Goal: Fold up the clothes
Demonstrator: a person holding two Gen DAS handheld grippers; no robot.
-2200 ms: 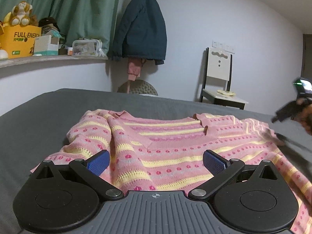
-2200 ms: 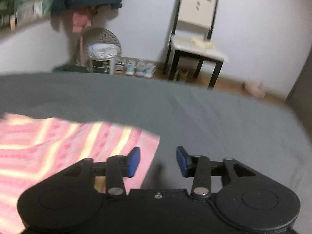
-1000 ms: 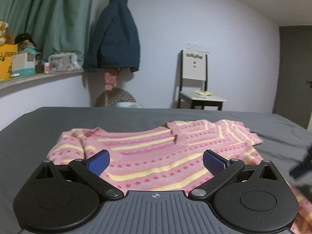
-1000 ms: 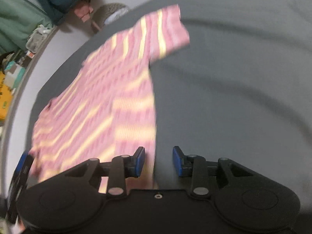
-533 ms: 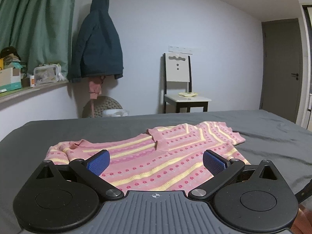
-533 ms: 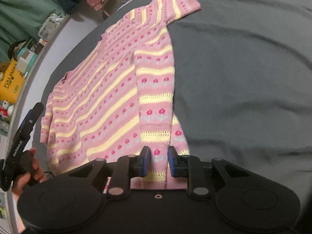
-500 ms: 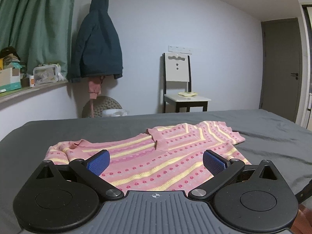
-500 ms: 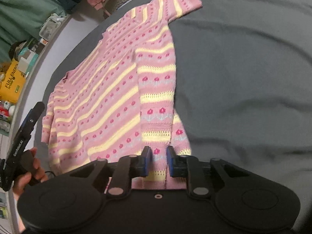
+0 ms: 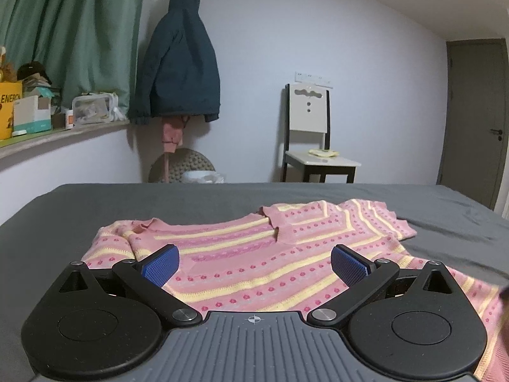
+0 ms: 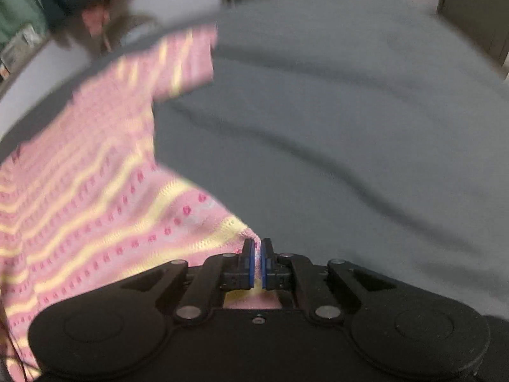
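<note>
The pink striped sweater (image 9: 254,264) lies spread on the grey bed (image 10: 334,127). The right gripper (image 10: 257,262) pinches the sweater's hem corner, its 2 fingers nearly together on the knit. The left gripper (image 9: 254,265) hovers above the sweater, fingers wide apart, holding nothing.

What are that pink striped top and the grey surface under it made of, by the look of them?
Pink top: knitted yarn, probably cotton or acrylic; openwork yellow rows and small woven-in dots show, matte and soft.
Grey bed cover: smooth woven or brushed fabric, matte, lying in shallow wrinkles; the exact fibre cannot be told.
</note>
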